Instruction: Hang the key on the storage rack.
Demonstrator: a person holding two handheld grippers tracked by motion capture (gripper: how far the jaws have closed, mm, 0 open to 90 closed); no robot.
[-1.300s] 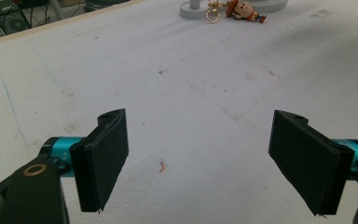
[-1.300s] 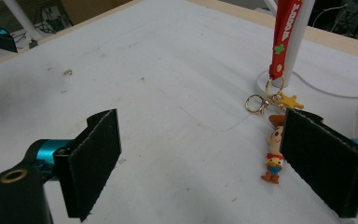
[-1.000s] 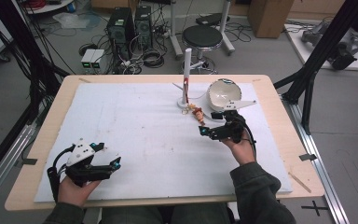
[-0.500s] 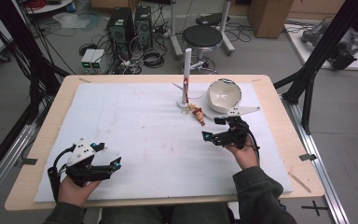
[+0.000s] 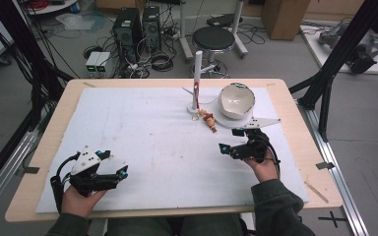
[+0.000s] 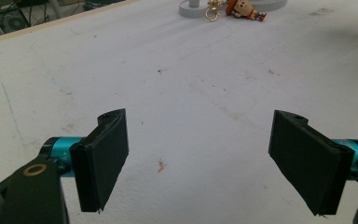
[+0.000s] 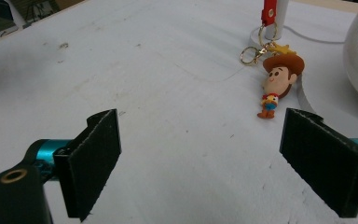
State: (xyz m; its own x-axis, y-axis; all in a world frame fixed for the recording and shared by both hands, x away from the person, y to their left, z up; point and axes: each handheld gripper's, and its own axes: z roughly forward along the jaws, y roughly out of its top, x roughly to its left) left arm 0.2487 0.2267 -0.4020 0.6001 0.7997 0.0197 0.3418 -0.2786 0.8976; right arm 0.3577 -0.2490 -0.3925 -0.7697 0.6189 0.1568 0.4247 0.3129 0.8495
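Right gripper view caught the right gripper point(image 7: 200, 163) spread wide, short of the cowboy keychain point(image 7: 276, 84) ahead-right; next, straddle it and pinch.

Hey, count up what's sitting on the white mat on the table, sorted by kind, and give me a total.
Cowboy figure keychain: 1
White stand with upright post: 1
White bowl-shaped shell: 1
Hand-held grippers: 2, the left gripper and the right gripper, both with jaws open and empty
Total: 5
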